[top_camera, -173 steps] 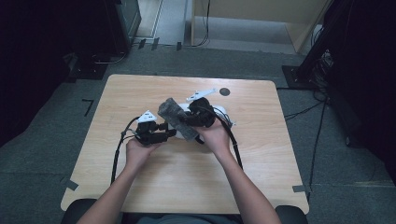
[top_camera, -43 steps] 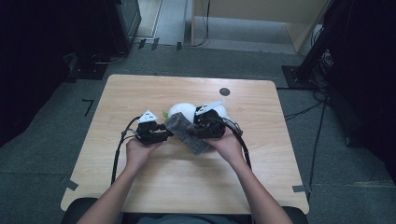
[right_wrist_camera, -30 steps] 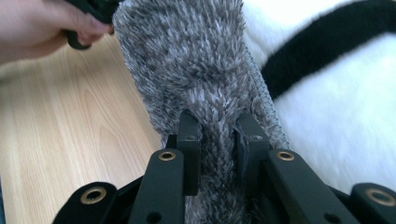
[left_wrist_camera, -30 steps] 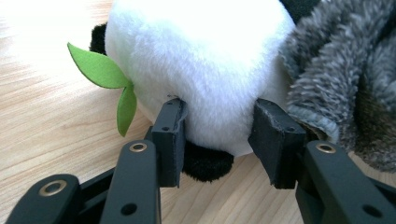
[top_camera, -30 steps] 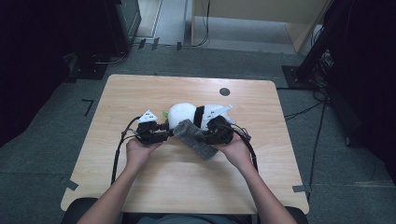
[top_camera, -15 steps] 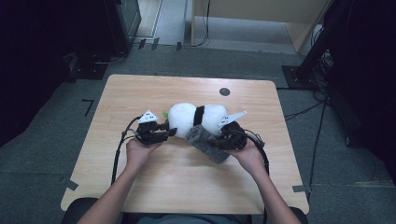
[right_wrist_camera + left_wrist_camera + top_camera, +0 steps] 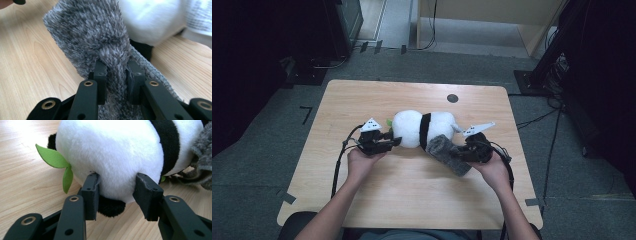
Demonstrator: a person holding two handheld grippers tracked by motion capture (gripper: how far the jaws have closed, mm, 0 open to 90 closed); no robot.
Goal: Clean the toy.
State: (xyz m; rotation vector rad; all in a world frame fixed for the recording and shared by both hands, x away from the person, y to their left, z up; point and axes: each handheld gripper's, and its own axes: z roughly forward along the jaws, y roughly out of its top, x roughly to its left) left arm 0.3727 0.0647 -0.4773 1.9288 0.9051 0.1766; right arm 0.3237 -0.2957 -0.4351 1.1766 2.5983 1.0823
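Note:
A white and black panda plush (image 7: 412, 127) lies on its side in the middle of the wooden table (image 7: 362, 100). My left gripper (image 7: 393, 141) grips its white rounded end, and in the left gripper view the pads (image 7: 91, 192) press into the panda plush (image 7: 112, 152) beside a green felt leaf (image 7: 53, 158). A fuzzy grey cloth (image 7: 447, 152) lies at the plush's front right. My right gripper (image 7: 459, 154) is shut on a pinched fold of the grey cloth (image 7: 92, 32), with the right gripper (image 7: 116, 72) just before the panda plush (image 7: 147, 20).
A small black disc (image 7: 452, 98) sits near the table's far edge. Cables (image 7: 339, 160) trail from both grippers over the near table edge. Dark equipment stands on the floor around the table.
My right gripper has drawn the grey cloth to the right and toward me, off the panda, which now lies bare. The left gripper has held its place.

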